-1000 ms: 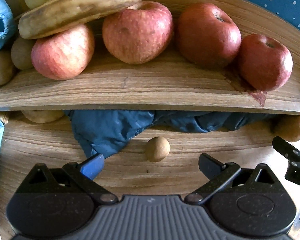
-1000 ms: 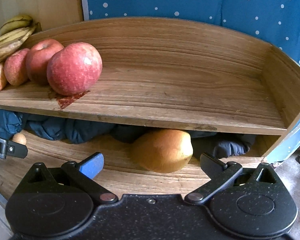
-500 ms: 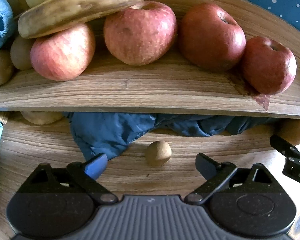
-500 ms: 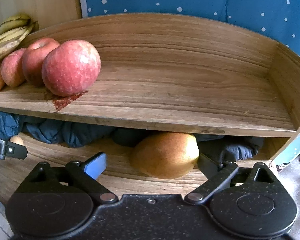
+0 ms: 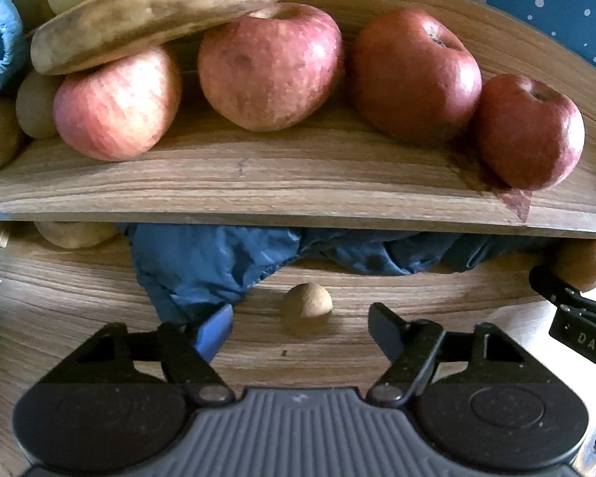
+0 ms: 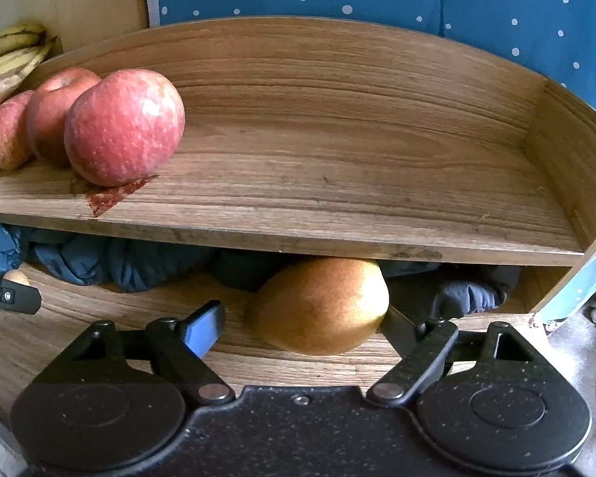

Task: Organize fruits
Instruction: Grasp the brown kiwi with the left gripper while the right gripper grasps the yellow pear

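1. Left wrist view – the left gripper [image 5: 300,328] has crept forward over the last second, so the small brown fruit [image 5: 306,309] on the lower board [image 5: 59,302] now lies between its spread fingers, untouched. A blue cloth [image 5: 202,262] spills from under the shelf [image 5: 258,183], and one fold sits right by the blue-padded finger [image 5: 214,332].

2. On the shelf above, the bananas [image 5: 159,12] lean on the first of four apples [image 5: 117,103], with dull brown fruits [image 5: 35,99] at the far left. That row looks sorted and has not shifted.

3. Right wrist view shows the bigger change – the right gripper [image 6: 300,328] has pushed in toward the pear [image 6: 320,306], which lies on the lower board just under the shelf's front edge. A second ago the pear sat clear ahead of the tips. Now it fills the gap, with the right-hand finger [image 6: 395,326] tucked behind its flank and the left one just beside it. The fingers are spread wide and nothing is pinched yet.

4. The shelf to the right of the apples is bare wood, so the pear would likely go there once it is squeezed and lifted.

5. The pear is round and smooth, and the shelf edge hangs close over it – I would draw it outward before raising it.
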Motion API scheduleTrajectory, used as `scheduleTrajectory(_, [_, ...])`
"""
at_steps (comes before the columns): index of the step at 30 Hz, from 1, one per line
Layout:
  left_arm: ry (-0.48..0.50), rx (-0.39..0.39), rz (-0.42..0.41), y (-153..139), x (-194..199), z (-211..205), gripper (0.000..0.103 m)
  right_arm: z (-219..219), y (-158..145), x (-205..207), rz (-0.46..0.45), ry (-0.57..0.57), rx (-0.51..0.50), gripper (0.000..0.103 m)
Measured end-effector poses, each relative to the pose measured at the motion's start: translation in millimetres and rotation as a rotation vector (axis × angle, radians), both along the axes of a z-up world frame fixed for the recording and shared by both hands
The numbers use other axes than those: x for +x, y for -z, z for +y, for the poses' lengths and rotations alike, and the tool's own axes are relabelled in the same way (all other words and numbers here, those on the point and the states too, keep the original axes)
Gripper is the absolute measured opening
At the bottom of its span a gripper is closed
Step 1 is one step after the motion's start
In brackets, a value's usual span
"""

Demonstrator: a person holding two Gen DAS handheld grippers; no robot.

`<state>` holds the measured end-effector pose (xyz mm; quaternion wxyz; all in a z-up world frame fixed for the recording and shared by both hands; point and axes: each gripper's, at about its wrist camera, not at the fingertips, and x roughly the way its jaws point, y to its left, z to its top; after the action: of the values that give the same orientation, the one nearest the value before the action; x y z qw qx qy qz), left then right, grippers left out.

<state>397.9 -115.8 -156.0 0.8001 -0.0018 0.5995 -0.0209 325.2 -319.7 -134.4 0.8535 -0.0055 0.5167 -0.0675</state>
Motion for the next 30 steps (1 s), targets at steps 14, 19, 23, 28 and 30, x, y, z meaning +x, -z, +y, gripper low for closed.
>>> scheduleTrajectory(14, [0.037,-0.052,-0.015,1,-6,-13,0.038,-1,0,-2,-0.010,0.024,0.001,0.075])
scheduleTrajectory(19, [0.044,-0.075,-0.014,-3,-6,-14,0.031,3,-3,-4,-0.001,0.016,0.031,0.074])
scheduleTrajectory(23, [0.056,-0.093,-0.007,-3,-8,-14,0.029,13,-5,-5,0.006,0.000,0.052,0.074])
scheduleTrajectory(28, [0.075,-0.104,0.001,-2,-10,-20,0.029,30,-7,-10,0.017,-0.030,0.085,0.074])
scheduleTrajectory(30, [0.085,-0.110,0.004,-2,-11,-21,0.029,37,-8,-12,0.022,-0.042,0.096,0.074])
